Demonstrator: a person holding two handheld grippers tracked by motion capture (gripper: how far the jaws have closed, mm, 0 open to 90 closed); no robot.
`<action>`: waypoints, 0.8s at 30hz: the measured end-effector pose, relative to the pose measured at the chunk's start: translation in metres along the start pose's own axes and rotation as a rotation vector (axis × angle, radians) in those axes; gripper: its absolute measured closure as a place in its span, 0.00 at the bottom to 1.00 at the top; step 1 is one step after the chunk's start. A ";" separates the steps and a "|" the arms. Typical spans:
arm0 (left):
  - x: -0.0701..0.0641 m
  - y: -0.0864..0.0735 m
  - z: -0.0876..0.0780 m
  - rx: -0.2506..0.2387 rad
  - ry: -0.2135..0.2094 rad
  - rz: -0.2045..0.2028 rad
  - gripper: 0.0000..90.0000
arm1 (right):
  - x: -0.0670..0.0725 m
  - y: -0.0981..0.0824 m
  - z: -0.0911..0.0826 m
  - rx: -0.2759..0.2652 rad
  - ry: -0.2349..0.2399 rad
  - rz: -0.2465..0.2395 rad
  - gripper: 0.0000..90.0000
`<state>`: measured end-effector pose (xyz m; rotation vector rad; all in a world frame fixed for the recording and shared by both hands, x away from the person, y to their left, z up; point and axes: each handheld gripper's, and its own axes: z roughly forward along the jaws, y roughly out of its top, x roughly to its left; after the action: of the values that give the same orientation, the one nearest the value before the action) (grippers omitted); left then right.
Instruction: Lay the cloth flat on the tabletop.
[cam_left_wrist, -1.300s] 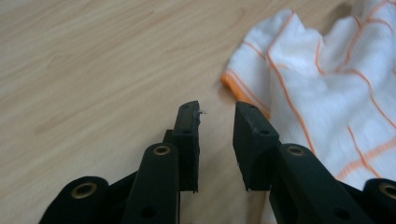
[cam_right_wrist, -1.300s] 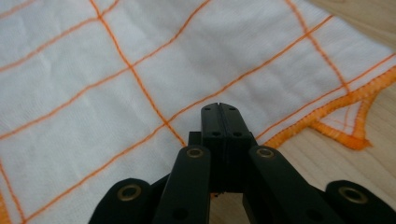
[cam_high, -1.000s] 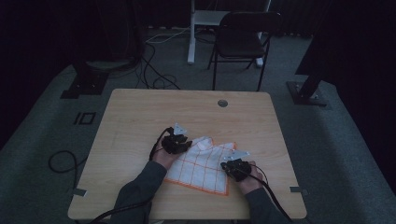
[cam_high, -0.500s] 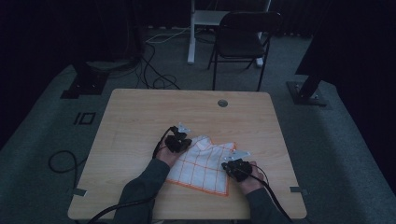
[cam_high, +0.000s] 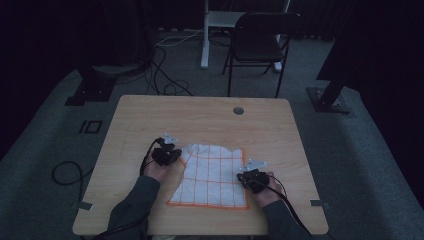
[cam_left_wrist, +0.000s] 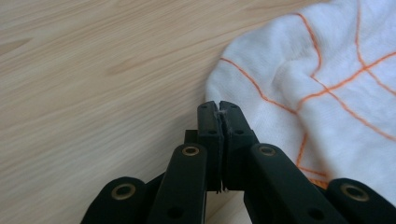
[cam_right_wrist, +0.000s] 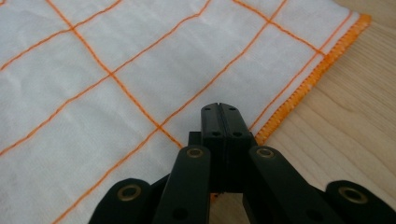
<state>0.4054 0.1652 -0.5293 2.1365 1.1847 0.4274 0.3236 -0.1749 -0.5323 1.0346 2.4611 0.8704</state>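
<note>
My 2 grippers were both pressed together on nothing: left gripper (cam_left_wrist: 219, 108) beside the cloth (cam_high: 215, 175)'s rumpled corner, right gripper (cam_right_wrist: 219, 109) over its flat edge. Smoothing seemed mostly done; that corner remained.

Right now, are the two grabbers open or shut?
Left gripper: shut, just closed, nothing visibly between the jaws, beside the cloth.
Right gripper: shut, empty, at the cloth's edge.

A dim room is seen, floored in grey carpet (cam_high: 380, 150); a black folding chair (cam_high: 260, 45) is set beyond the wooden table (cam_high: 200, 120). Cables (cam_high: 165, 75) are strewn across the floor.
</note>
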 end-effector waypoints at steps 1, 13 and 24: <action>0.002 -0.002 -0.002 0.001 0.006 -0.005 0.99 | 0.000 0.001 0.001 -0.003 -0.001 -0.007 1.00; 0.029 -0.008 -0.014 -0.006 0.066 -0.046 0.99 | -0.002 0.007 0.007 -0.013 0.008 -0.014 1.00; 0.033 -0.004 -0.011 -0.025 0.090 -0.071 0.99 | -0.002 0.011 0.012 -0.017 0.001 -0.016 1.00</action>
<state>0.4147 0.1991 -0.5246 2.0665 1.2941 0.5081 0.3371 -0.1656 -0.5336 1.0078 2.4551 0.8851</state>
